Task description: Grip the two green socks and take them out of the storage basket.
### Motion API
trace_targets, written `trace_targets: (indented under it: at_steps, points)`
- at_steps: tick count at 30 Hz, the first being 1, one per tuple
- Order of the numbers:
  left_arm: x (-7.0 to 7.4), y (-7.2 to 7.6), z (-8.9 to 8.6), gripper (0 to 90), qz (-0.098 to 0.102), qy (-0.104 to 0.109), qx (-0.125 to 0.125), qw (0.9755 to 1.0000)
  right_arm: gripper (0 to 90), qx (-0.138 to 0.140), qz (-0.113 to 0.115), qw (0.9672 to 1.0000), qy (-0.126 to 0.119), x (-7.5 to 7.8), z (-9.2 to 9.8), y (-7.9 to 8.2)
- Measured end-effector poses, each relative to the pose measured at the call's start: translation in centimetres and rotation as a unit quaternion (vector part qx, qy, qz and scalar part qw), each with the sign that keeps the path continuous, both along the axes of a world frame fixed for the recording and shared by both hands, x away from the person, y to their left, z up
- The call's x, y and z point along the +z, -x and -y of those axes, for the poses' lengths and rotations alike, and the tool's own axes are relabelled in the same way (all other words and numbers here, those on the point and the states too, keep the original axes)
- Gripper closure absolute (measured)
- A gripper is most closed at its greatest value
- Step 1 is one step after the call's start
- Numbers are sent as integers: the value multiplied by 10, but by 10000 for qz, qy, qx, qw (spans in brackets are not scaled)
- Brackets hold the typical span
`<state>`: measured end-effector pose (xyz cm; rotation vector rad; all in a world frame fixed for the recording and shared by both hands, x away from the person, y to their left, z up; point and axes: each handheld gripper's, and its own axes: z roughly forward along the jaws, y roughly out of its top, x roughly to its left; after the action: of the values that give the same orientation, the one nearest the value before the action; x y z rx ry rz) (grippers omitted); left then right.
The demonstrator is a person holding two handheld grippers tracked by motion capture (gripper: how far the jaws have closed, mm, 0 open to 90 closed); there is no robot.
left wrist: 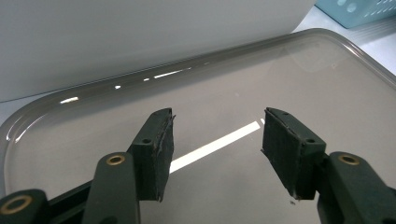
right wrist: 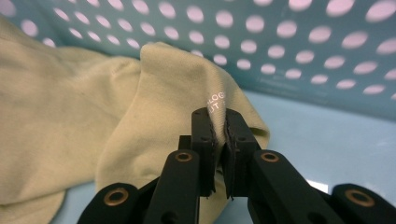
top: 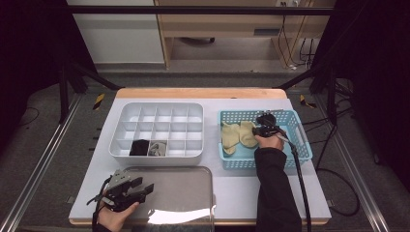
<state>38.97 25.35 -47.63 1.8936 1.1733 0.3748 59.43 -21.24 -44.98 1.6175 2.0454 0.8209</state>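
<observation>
Worktop [top: 270, 193]: white, three containers on it. White divided organiser [top: 157, 129] far left, blue perforated basket [top: 302, 140] far right, grey tray [top: 179, 188] near, left of centre.

Organiser: most cells empty; two cells in its near row are filled, one with a dark item [top: 139, 147], one with a grey-and-white item [top: 157, 148]. Can't tell what they are, look like folded fabric.

Basket: pale yellow socks [top: 238, 135] heaped at its left end, right end bare floor.

Tray: nothing in it.

Right gripper [right wrist: 219, 140] is down in the basket at the right edge of the sock heap; fingers [right wrist: 204, 144] pinched nearly together on a raised fold of the sock [right wrist: 154, 121], printed label just above the tips. Rest of the fabric trails left from the grip, so I'd expect it to hang off that side on lifting.

Left gripper [left wrist: 217, 144] hovers over the tray's near-left corner, fingers [left wrist: 154, 149] spread wide, holding nothing. Well apart from the socks; the right hand is the nearer one.
</observation>
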Motion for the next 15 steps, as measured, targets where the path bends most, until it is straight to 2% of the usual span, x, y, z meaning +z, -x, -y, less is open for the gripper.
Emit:
trace_targets:
  at_steps: [2,6,8,12,15]
  points:
    - [0,0,0,423,-4,-1,2,10000,849,88,177,9998,45,4,-2,3]
    - [0,0,0,423,-8,-1,2,10000,850,227,436,9986,-174,16,-3,9]
    - [-1,0,1,423,-18,2,5,10000,850,293,559,9978,-203,21,-2,13]
    - [-1,0,1,423,-19,-13,4,10000,850,454,996,9937,-247,33,-3,22]
    - [-1,0,1,423,-25,-10,-9,10000,851,472,1119,9917,-424,41,-3,27]
